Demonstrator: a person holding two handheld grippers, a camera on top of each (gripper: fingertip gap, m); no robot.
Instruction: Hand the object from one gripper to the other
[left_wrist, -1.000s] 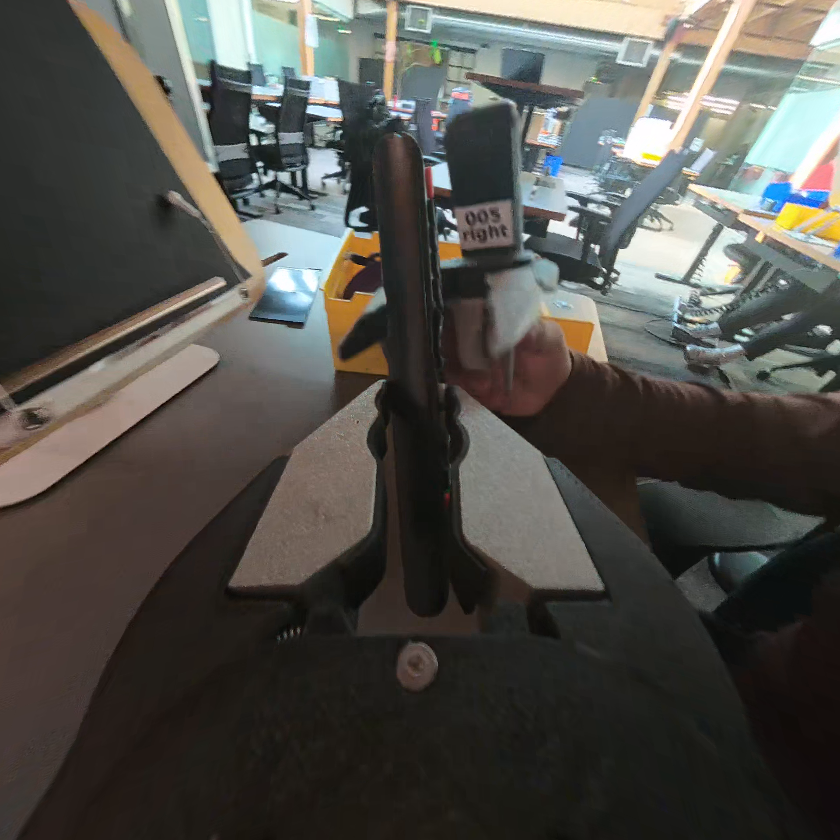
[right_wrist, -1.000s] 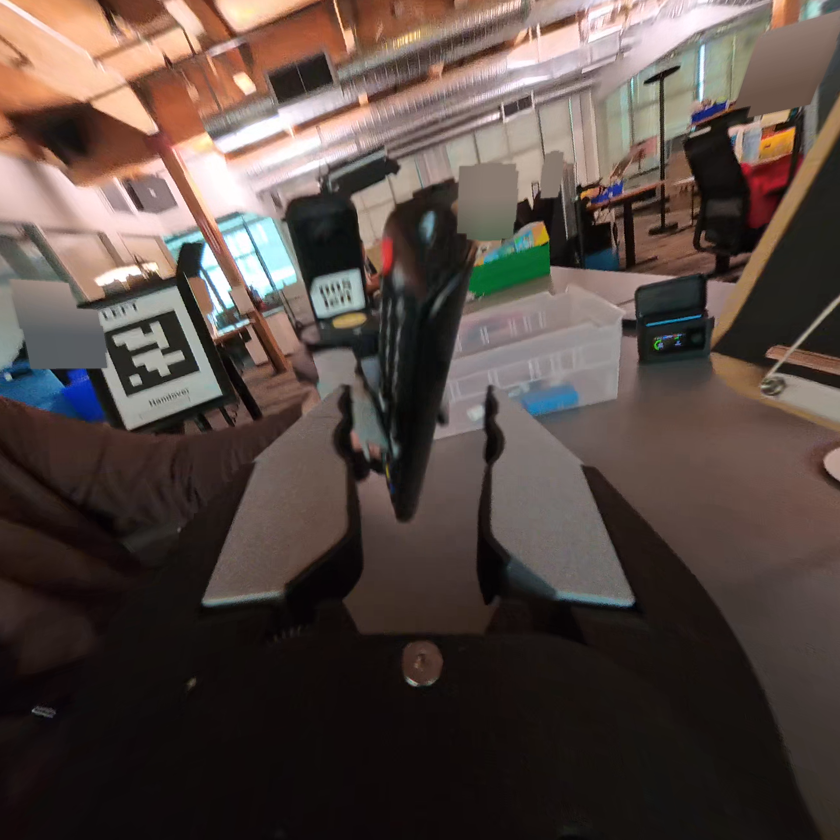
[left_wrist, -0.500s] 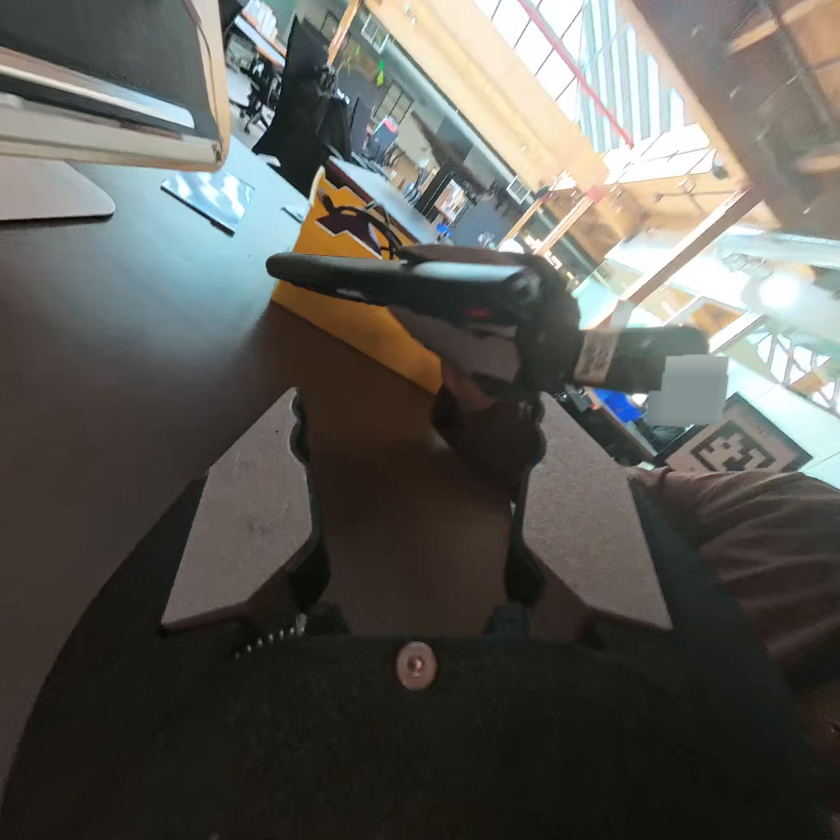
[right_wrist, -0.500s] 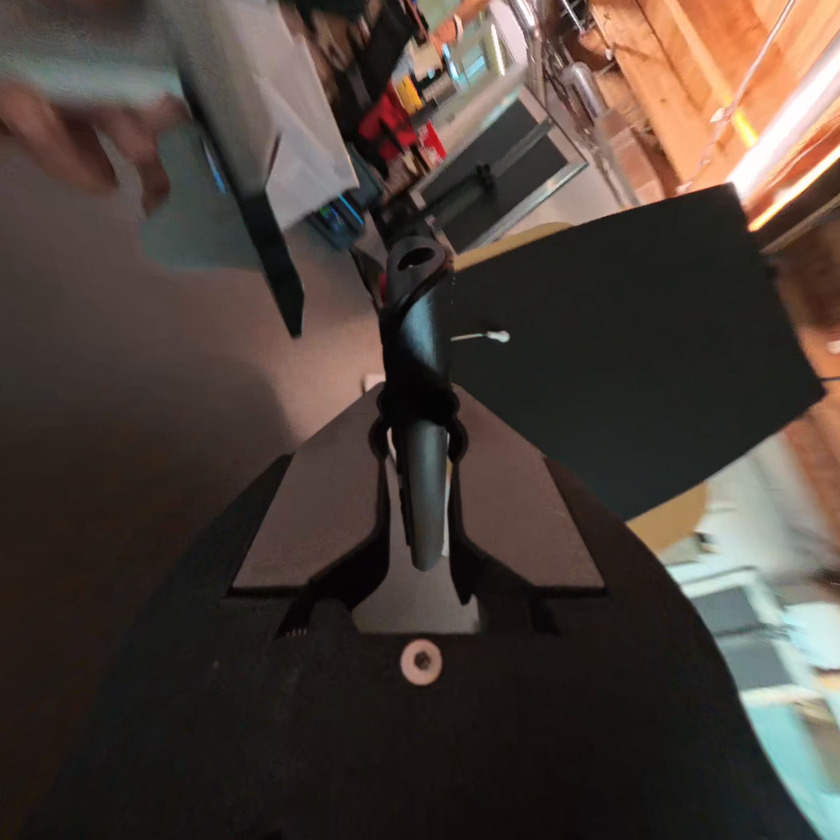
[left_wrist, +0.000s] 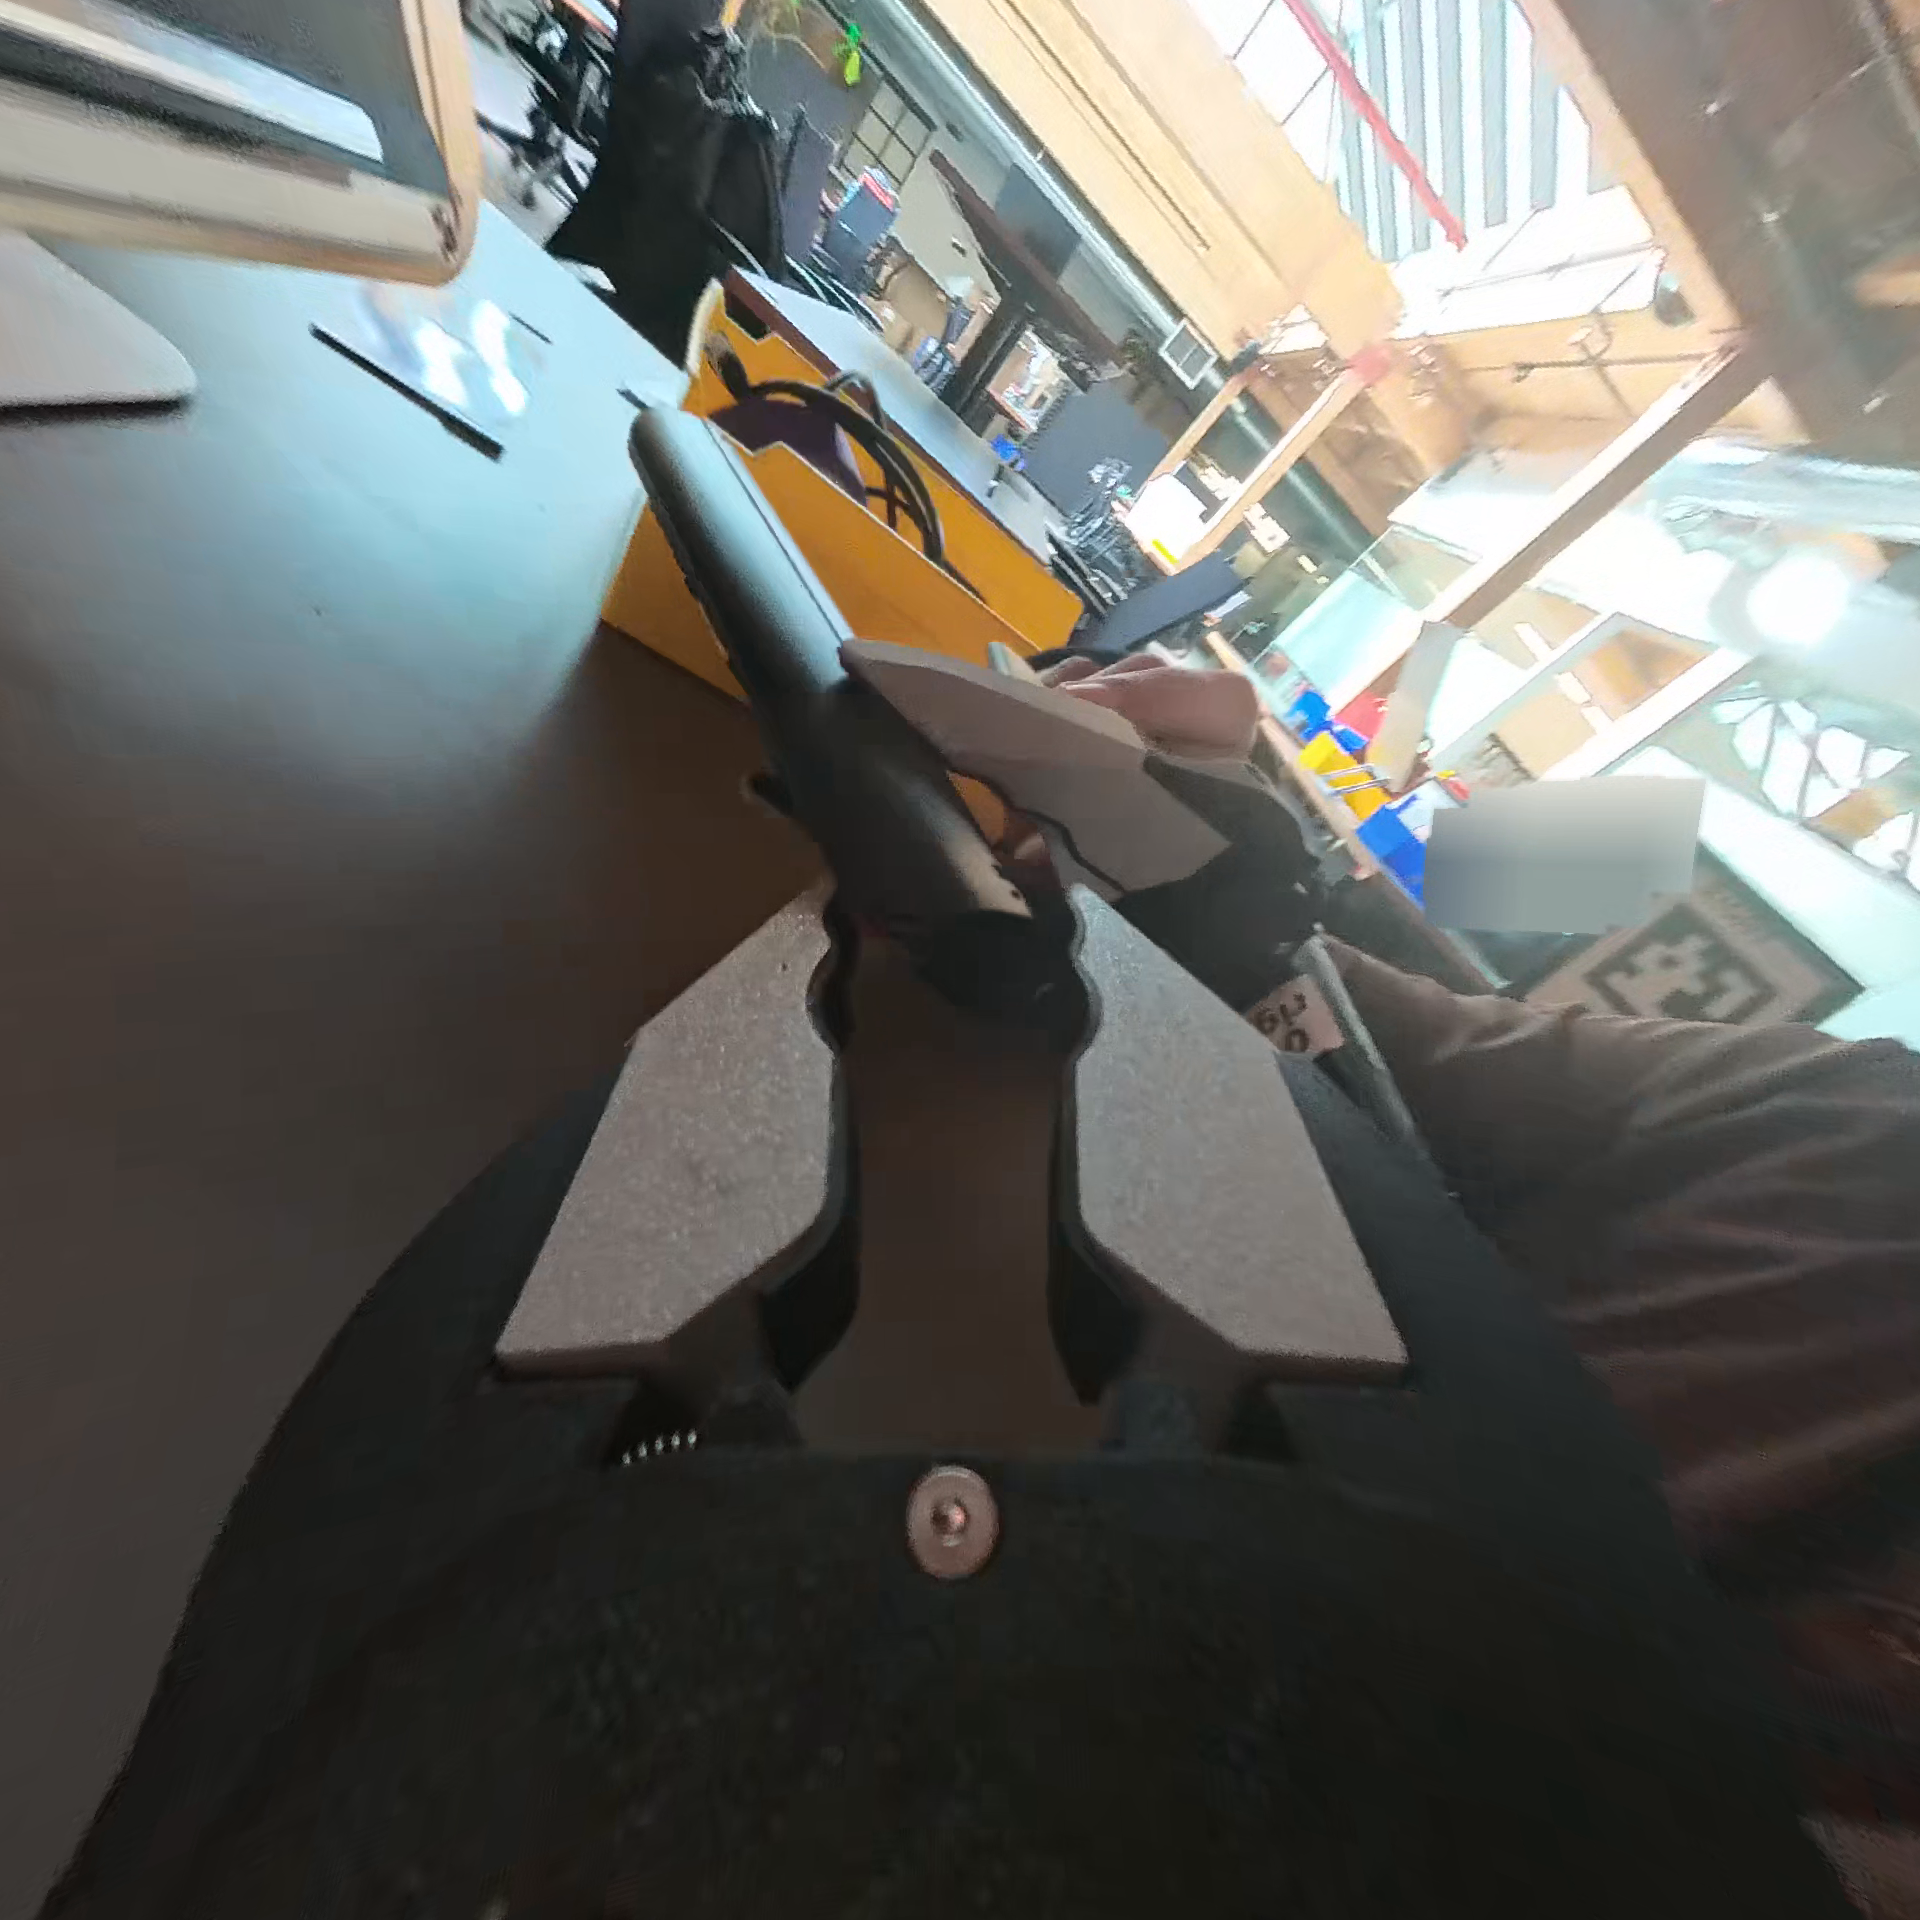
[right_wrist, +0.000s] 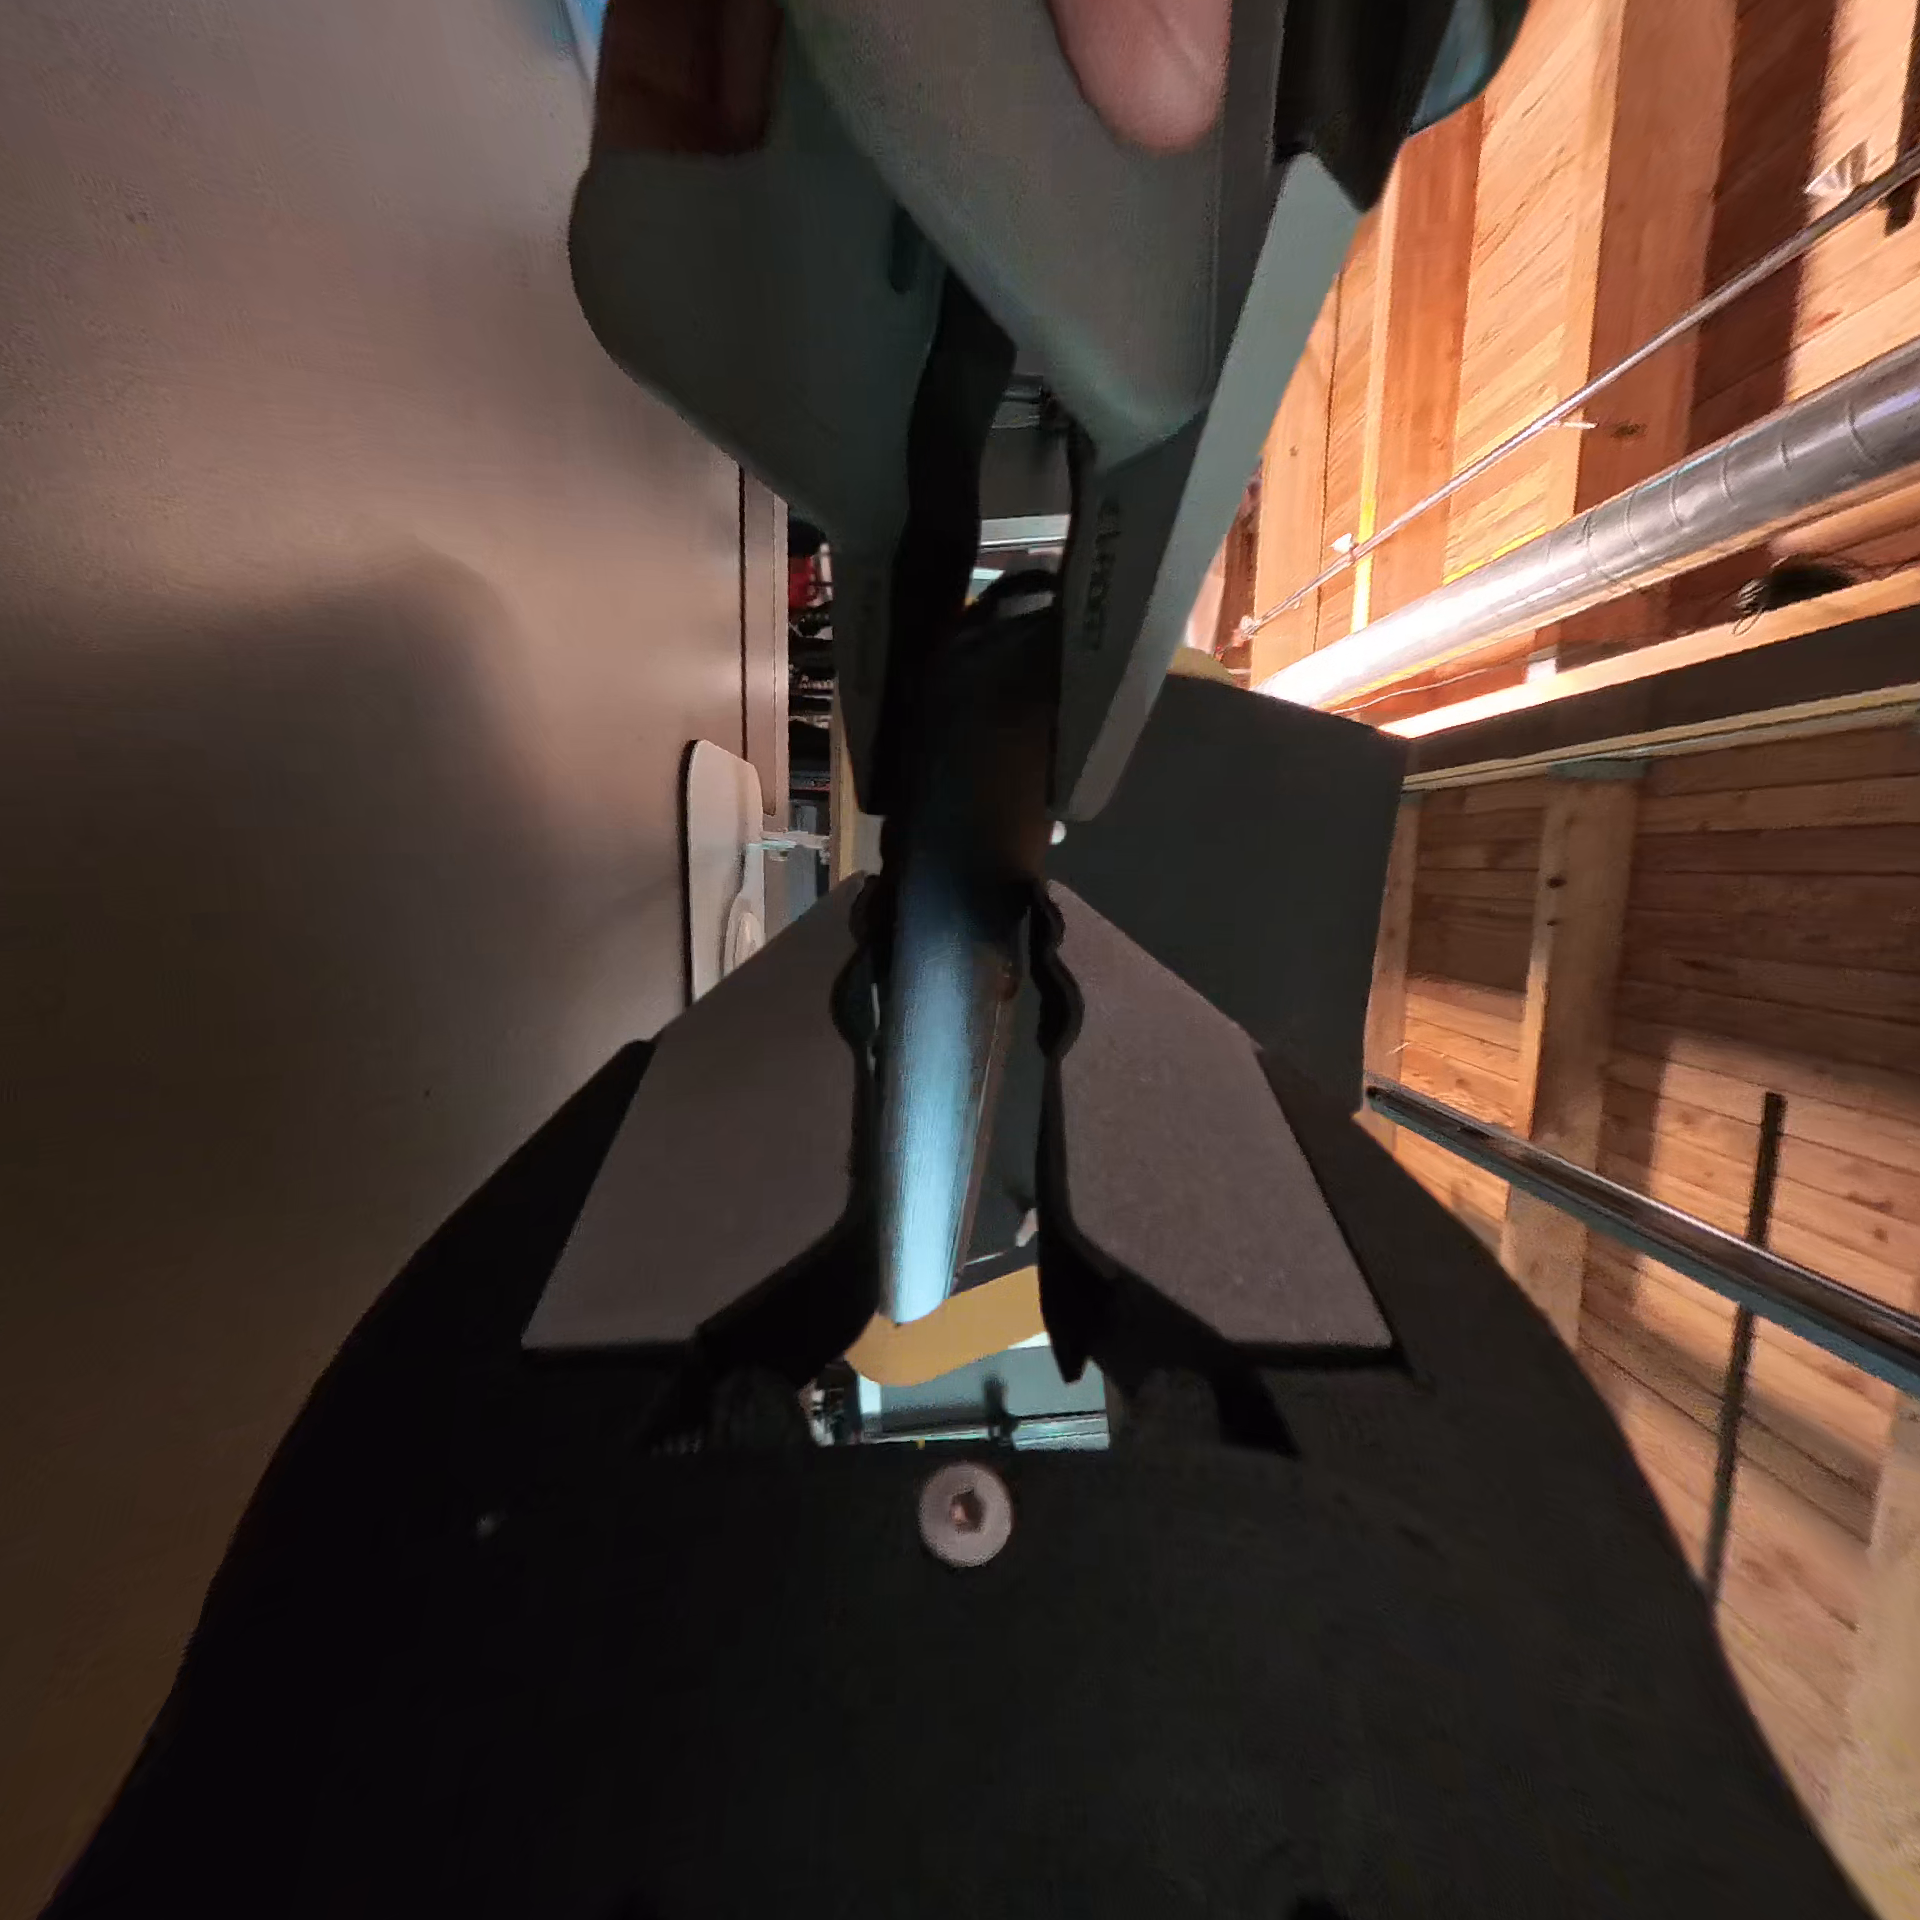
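A long black remote control (left_wrist: 790, 665) is held in the air over the dark table (left_wrist: 260, 779). In the left wrist view its near end sits between the tips of my left gripper (left_wrist: 956, 966), whose jaws are narrowed onto its sides. My right gripper's grey finger (left_wrist: 1018, 748) lies across the remote further along. In the right wrist view my right gripper (right_wrist: 951, 935) is shut on the remote (right_wrist: 935, 1091), and my left gripper (right_wrist: 966, 800) comes in from the top and clamps the far end. A thumb (right_wrist: 1132, 73) rests on the left gripper.
A yellow bin (left_wrist: 831, 561) holding cables stands behind the remote. A black board on a white stand (left_wrist: 208, 208) is at far left, with a flat shiny device (left_wrist: 436, 364) beside it. A person's brown sleeve (left_wrist: 1610, 1195) reaches in from the right. One gripper's finger ends stand about 4 centimeters off the other's.
A second ago the left gripper held the remote and the right stood open; half a second ago the right held it. Now the left jaws have narrowed onto its end again.
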